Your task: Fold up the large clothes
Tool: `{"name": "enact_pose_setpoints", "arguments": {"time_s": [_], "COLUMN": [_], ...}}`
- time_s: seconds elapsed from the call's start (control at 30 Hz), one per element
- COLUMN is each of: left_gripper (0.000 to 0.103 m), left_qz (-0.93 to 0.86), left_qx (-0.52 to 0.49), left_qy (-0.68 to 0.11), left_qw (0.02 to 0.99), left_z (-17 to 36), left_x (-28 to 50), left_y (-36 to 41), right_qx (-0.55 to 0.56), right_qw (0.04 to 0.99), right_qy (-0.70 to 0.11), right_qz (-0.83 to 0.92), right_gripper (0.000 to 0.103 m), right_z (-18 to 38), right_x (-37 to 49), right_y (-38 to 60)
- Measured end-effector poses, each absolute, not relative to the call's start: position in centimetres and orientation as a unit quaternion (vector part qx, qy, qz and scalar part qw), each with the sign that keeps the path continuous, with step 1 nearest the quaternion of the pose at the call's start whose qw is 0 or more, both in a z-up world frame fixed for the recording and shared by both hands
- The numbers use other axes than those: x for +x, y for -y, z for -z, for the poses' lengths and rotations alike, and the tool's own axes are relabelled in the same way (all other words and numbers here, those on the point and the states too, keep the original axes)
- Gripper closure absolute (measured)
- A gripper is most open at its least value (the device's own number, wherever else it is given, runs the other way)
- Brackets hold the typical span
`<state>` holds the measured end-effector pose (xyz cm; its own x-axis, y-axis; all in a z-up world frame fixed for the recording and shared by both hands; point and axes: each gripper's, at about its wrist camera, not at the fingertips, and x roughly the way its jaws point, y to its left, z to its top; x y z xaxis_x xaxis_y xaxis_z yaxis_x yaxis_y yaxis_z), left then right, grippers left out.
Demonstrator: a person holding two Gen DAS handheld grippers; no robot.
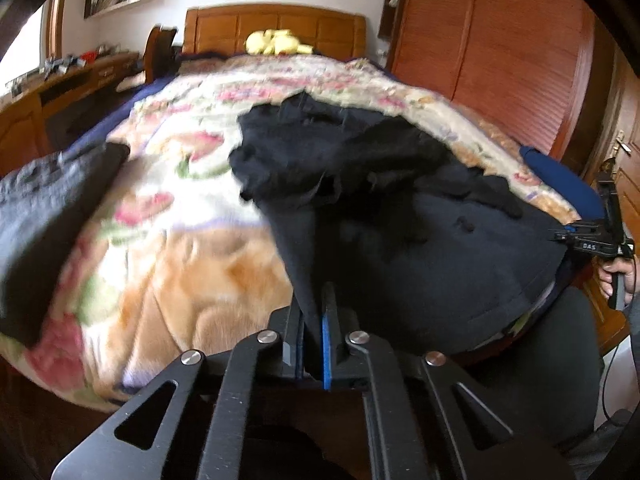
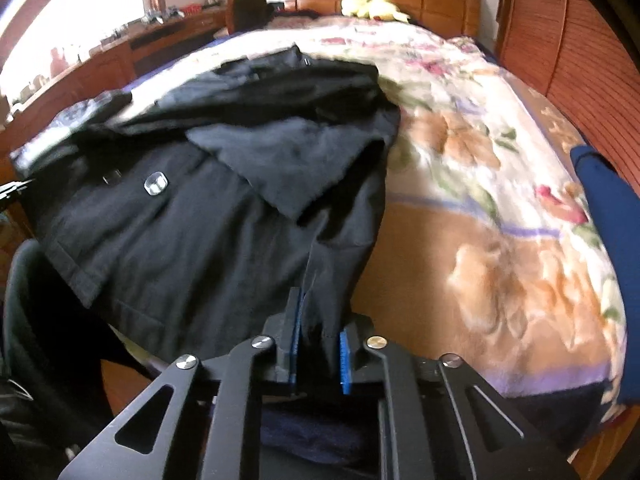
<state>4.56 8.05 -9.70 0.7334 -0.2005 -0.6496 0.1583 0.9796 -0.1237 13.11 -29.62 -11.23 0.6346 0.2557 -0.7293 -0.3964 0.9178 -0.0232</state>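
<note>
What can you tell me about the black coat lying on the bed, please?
The black coat is a large, dark, woven-looking garment with a silvery button on its front and a stitched hem. It lies crumpled and partly spread near the foot of the bed, on the floral blanket, with a flap turned back showing a greyer lining. The left gripper and right gripper are each shut on a pinch of its near edge.

One black coat (image 2: 192, 232), one folded grey garment (image 1: 44, 216), one floral blanket (image 1: 168, 248), one yellow plush toy (image 1: 276, 42), two tongs.
</note>
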Motion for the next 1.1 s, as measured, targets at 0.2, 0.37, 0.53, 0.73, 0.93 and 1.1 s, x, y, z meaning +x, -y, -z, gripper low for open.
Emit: {"name": "enact_pose_setpoints", "arguments": {"time_s": [0.2,0.37,0.53,0.73,0.93,1.1], "left_gripper": [0.098,0.098,0.098,0.098,0.098,0.098], "left_qz": [0.111,0.116,0.116,0.107,0.094,0.083], "left_qx": [-0.001,0.015,0.020,0.017,0.006,-0.009], "left_qy": [-0.305,-0.258,-0.215,-0.174,-0.143,-0.171], "left_qw": [0.946,0.959,0.969,0.979,0.985,0.982], "left_z": [4.5,-0.2,-4.9,-8.9,-10.5,-9.0], "left_x": [4.3,3.8,2.2,-0.7,-3.8,-0.1], "left_y": [-7.0,-6.5,-7.0,-8.5,-10.1,-10.6], "right_qx": [-0.056,-0.048,-0.045,-0.040,-0.036,-0.061], "right_qw": [0.926,0.944,0.955,0.963,0.967,0.964], "right_qy": [-0.319,-0.255,-0.208,-0.166,-0.132,-0.148], "right_qz": [-0.196,-0.204,-0.207,-0.207,-0.214,-0.212], "right_gripper": [0.093,0.093,0.093,0.094,0.094,0.094], "right_z": [6.3,1.4,-2.8,-6.8,-8.5,-6.7], "right_x": [11.7,9.4,5.9,0.2,-5.8,-3.1], "right_y": [30.1,30.2,31.0,33.2,35.0,34.3]}}
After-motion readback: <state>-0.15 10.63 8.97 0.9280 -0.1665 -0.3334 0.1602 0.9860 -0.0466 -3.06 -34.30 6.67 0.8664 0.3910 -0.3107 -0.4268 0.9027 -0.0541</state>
